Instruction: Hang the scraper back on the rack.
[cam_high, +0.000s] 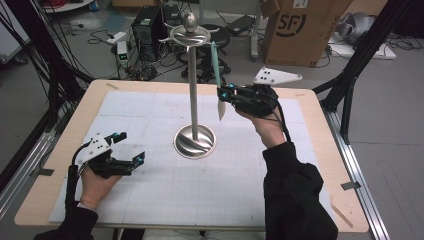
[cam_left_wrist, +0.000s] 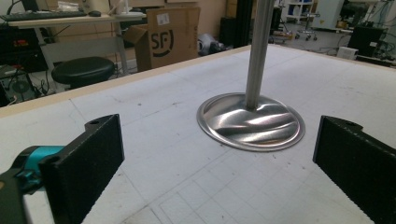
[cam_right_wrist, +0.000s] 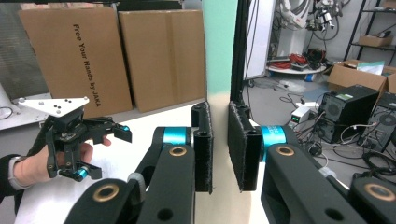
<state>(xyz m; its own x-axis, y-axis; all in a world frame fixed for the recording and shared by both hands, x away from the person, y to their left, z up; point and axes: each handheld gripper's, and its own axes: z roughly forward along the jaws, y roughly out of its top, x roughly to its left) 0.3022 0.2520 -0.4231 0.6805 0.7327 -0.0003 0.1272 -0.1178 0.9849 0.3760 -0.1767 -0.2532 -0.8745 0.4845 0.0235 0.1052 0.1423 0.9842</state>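
Right gripper (cam_high: 223, 95) clamps a spatula (cam_high: 218, 80) beside the stand (cam_high: 194, 95); left gripper (cam_high: 131, 148) gapes empty. Misaligned hanging risks dropping it.

Surface (cam_high: 65, 150): pale wood top, rounded corners. White gridded mat (cam_high: 165, 200) covers most of it. Steel stand (cam_high: 195, 141) with round dished base stands mid-mat, pole upright.
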